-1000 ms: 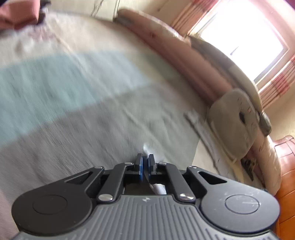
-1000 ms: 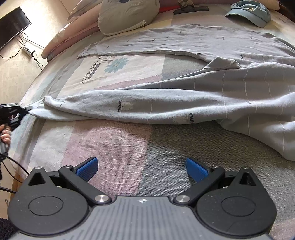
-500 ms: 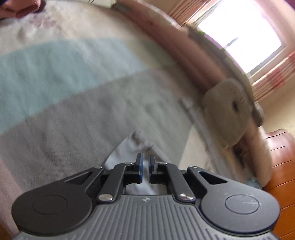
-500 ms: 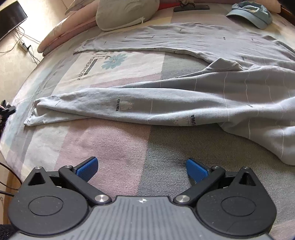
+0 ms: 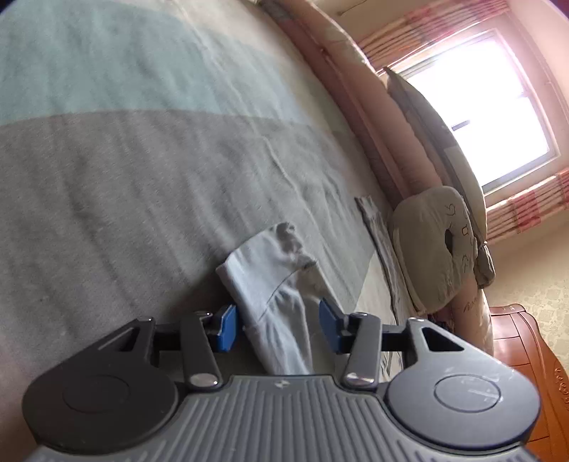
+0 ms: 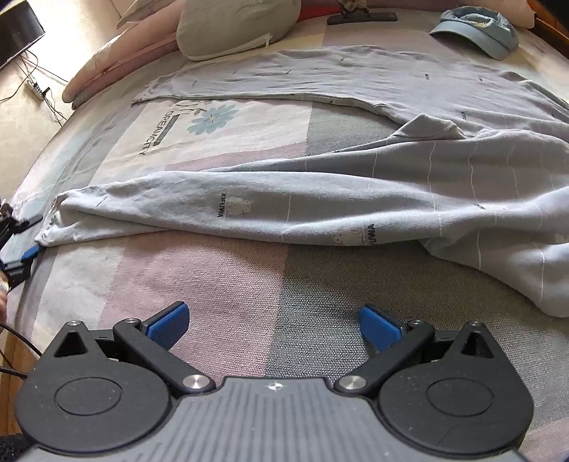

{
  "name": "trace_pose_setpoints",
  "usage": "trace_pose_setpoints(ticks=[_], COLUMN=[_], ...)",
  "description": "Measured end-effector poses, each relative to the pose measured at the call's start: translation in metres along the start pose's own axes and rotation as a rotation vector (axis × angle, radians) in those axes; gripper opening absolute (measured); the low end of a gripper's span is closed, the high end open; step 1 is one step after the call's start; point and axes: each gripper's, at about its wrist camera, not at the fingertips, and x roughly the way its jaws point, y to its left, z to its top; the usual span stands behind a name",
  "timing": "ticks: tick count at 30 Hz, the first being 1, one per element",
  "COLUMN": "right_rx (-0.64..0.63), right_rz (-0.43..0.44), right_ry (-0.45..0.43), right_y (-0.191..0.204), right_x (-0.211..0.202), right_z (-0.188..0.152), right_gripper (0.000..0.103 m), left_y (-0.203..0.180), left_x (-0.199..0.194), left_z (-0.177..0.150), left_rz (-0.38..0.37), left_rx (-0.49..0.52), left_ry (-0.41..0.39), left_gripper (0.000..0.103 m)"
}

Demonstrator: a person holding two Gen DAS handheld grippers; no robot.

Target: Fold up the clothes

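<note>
Grey trousers lie spread across the bed, waist toward the right edge, both legs running left. Near leg bunched, its cuff at the bed's left edge. Far leg flat, alongside the pillow at the far edge. Cap in the far right corner.

Left gripper: jaws apart, cuff fabric lying loose between the blue pads, not pinched. Right gripper: jaws wide apart, nothing held, above bare cover at the near edge, clear of the trousers.
</note>
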Motion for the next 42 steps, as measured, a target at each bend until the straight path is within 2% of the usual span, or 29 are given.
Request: trace_pose_setpoints(ticks=[2, 3, 6, 11, 16, 19, 22, 26, 32, 39, 42], right_rx=[-0.004, -0.004, -0.007, -0.004, 0.007, 0.033, 0.119, 0.297, 0.565, 0.786, 0.786], right_rz=[-0.006, -0.009, -0.018, -0.020, -0.019, 0.000, 0.033, 0.006, -0.032, 0.143, 0.138], right_ry=[-0.002, -0.001, 0.004, 0.009, 0.028, 0.048, 0.034, -0.058, -0.215, -0.487, -0.506], right_y=[0.001, 0.001, 0.003, 0.002, 0.000, -0.008, -0.029, -0.079, -0.157, -0.219, -0.226], right_x=[0.000, 0.000, 0.001, 0.000, -0.001, -0.004, -0.013, -0.036, -0.068, -0.073, -0.069], right_z=[0.000, 0.000, 0.000, -0.001, 0.003, 0.006, 0.007, -0.006, -0.030, -0.063, -0.055], right_gripper=[0.103, 0.103, 0.103, 0.103, 0.103, 0.103, 0.103, 0.103, 0.103, 0.103, 0.103], left_y=[-0.010, -0.012, -0.009, -0.020, -0.026, -0.013, -0.003, 0.010, 0.011, 0.011, 0.009], left_x=[0.000, 0.001, -0.014, -0.051, -0.064, -0.062, -0.048, -0.033, -0.029, -0.029, -0.028], left_z=[0.000, 0.001, 0.012, 0.029, 0.032, 0.033, 0.031, 0.025, 0.025, 0.027, 0.028], left_rz=[0.082, 0.109, 0.068, 0.041, 0.050, 0.082, 0.127, 0.174, 0.164, 0.173, 0.185], left_rx=[0.056, 0.082, 0.040, 0.076, 0.098, 0.084, 0.071, 0.043, 0.046, 0.020, 0.029], left_ry=[-0.003, 0.004, -0.024, -0.093, -0.080, -0.054, -0.006, 0.028, 0.030, 0.040, 0.042], left_gripper=[0.003, 0.004, 0.003, 0.003, 0.003, 0.003, 0.004, 0.004, 0.005, 0.006, 0.006])
